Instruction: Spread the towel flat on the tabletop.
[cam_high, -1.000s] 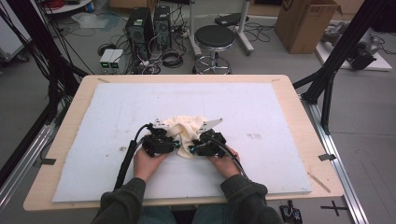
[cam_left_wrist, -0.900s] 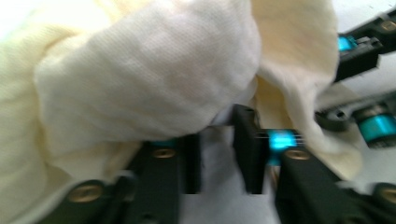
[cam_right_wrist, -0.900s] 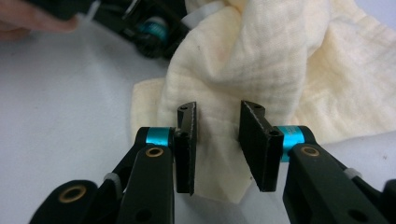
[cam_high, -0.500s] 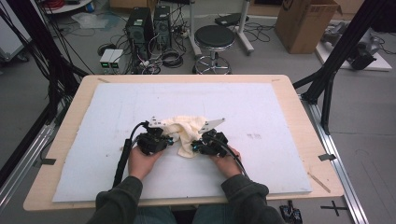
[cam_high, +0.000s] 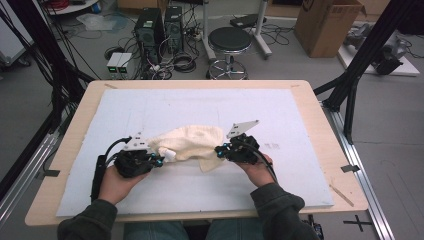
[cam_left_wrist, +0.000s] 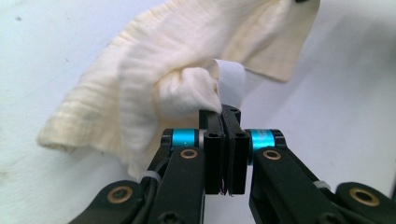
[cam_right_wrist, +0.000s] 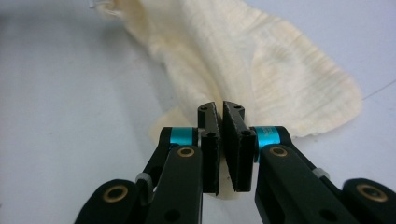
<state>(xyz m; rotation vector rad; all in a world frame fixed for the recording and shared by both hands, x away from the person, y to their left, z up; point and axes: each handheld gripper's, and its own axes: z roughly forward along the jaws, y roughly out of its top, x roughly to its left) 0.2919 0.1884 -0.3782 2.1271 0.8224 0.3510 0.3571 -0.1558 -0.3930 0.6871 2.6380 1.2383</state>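
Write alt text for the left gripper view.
The left gripper is shut on a bunched edge of a cream cloth, beside the cloth's white tag. The cloth hangs crumpled over a pale blue table.

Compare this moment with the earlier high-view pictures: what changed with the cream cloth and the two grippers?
Both grippers have just closed on the crumpled cream cotton cloth: the left gripper pinches an edge beside its white label, the right gripper clamps the opposite edge. The hands have drawn apart, the left gripper further towards the table's left, so the bunched cloth now stretches between them. The white foam mat and wooden table are unchanged.
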